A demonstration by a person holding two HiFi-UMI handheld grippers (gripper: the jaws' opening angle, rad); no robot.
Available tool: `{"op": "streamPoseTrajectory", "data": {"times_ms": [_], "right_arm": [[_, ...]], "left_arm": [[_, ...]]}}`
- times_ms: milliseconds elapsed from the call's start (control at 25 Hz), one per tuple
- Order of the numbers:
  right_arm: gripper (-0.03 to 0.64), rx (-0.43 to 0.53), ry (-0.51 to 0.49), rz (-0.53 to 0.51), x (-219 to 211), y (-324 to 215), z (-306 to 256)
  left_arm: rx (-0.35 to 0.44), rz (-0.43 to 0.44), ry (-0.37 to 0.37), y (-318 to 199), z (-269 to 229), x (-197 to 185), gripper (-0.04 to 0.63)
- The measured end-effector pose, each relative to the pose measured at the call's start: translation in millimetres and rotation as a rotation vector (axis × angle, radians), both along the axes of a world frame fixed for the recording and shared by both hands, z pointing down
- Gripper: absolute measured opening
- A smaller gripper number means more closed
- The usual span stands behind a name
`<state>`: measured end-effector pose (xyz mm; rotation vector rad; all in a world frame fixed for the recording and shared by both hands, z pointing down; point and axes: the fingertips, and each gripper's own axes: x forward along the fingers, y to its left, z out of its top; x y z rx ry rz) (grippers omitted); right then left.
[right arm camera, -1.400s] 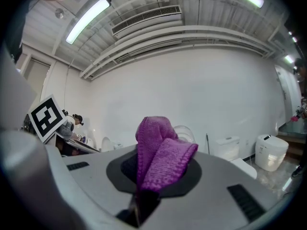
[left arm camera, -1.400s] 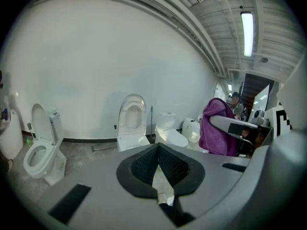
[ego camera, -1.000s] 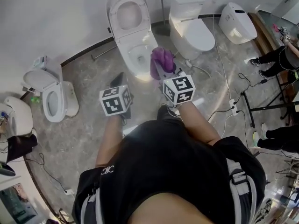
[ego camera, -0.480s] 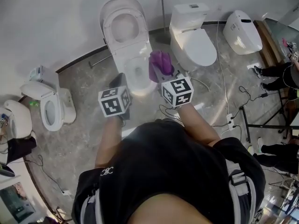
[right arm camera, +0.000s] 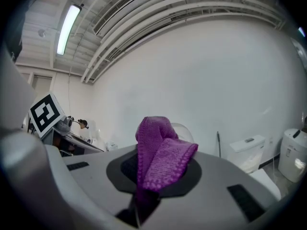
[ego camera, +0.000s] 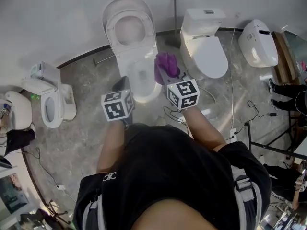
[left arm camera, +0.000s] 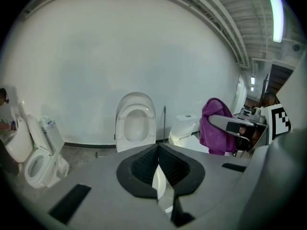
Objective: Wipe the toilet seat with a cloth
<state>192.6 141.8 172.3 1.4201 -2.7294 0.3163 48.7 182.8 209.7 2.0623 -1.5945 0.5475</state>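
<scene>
Left claw [ego camera: 123,82] — nearer toilet [ego camera: 135,49] than before

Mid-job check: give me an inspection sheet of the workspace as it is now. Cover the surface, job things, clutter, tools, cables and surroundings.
Surface: grey stone floor, glossy.
Job's things: white toilet straight ahead, lid raised; purple cloth bunched in the right tool.
Clutter: long-handled implement standing at the wall.
Tools: left tool shut, nothing in it; right tool shut on the purple cloth, not seen touching the toilet.
Cables: cables trail across the floor at right; more at left.
Surroundings: closed toilet to the right, small toilet to the left, plain white wall behind; a person's legs at the right edge.
</scene>
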Motion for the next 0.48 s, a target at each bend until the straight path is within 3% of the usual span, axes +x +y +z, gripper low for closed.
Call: {"op": "streamPoseTrajectory", "data": {"times_ms": [480], "right_arm": [[0.052,-0.043,0.033,-0.037,-30,-65,28]], "left_arm": [[-0.014,-0.004,0.014,-66,19,-17,0.008]]}}
